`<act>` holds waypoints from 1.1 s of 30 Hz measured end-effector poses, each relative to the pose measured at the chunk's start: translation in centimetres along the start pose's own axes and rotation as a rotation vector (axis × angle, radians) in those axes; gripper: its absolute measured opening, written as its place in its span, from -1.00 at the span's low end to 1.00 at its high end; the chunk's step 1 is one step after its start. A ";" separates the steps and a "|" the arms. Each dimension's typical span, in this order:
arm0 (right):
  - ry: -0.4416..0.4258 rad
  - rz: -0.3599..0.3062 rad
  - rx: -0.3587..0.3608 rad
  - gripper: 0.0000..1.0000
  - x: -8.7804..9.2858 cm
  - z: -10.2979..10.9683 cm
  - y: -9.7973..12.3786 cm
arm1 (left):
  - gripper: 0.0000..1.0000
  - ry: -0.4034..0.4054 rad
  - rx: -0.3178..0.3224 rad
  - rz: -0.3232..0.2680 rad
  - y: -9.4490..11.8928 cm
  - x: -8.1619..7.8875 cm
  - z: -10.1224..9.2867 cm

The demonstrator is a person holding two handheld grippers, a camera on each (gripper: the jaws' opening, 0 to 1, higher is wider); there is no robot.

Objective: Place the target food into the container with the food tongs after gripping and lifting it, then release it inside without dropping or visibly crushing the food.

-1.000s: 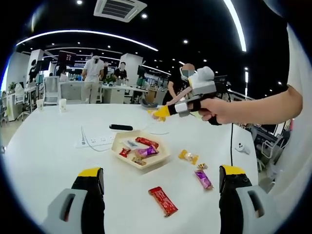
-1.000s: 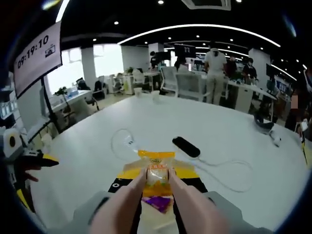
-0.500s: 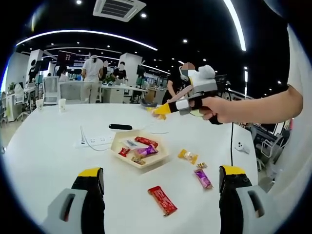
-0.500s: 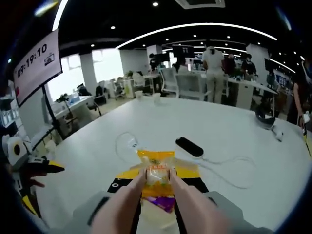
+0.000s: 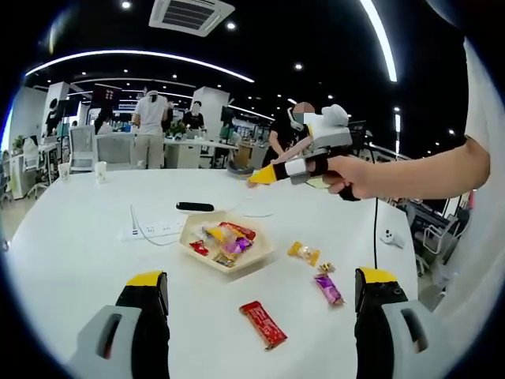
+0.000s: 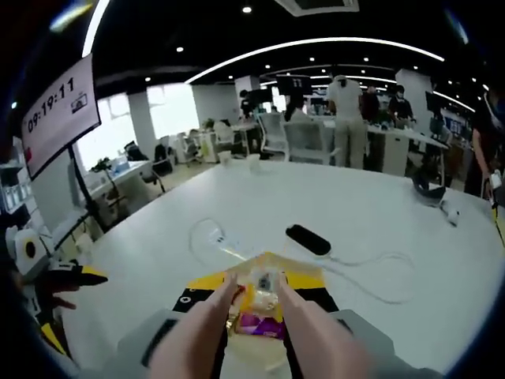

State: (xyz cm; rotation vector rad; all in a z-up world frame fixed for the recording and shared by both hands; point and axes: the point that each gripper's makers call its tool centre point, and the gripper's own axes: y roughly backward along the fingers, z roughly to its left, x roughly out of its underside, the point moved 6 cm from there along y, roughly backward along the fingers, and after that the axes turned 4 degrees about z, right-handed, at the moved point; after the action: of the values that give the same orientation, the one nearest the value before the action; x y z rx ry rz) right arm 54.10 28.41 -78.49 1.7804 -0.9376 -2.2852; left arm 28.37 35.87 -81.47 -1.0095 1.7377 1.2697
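Note:
A shallow cardboard tray (image 5: pixel 251 259) sits mid-table with several wrapped sweets. A yellow snack packet (image 5: pixel 213 234) lies loose in it, seen tilted and blurred in the right gripper view (image 6: pixel 260 288) just under the tong tips beside a purple sweet (image 6: pixel 256 324). My right gripper (image 5: pixel 264 175) hovers above and behind the tray, shut on pink food tongs (image 6: pixel 207 324). The tong tips stand slightly apart with nothing clamped. My left gripper (image 5: pixel 261 278) is low over the near table, jaws wide apart and holding nothing.
Loose on the table right of the tray lie a red bar (image 5: pixel 263 324), a purple sweet (image 5: pixel 329 289) and an orange sweet (image 5: pixel 304 253). A power strip (image 5: pixel 154 229) with cable and a black remote (image 6: pixel 308 239) lie behind. People stand at desks beyond.
The yellow packet has left the tong tips and dropped into the tray. The right gripper sits a little higher. The left gripper has not moved.

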 end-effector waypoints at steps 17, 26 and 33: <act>0.018 0.006 0.031 -0.46 0.2 -0.3 0.5 | 0.99 0.001 0.011 -0.009 -0.1 -0.2 -0.3; 0.031 0.021 0.034 -0.45 0.5 -0.3 0.9 | 0.99 -0.004 0.006 -0.013 0.4 -0.3 -0.3; 0.027 0.024 0.037 -0.45 0.9 -0.2 1.3 | 0.99 0.000 -0.002 -0.016 0.7 0.0 -0.3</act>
State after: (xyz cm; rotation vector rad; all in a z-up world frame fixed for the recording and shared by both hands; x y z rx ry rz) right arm 53.65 26.87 -78.55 1.7993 -0.9971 -2.2377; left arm 27.68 35.70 -81.07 -1.0220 1.7258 1.2616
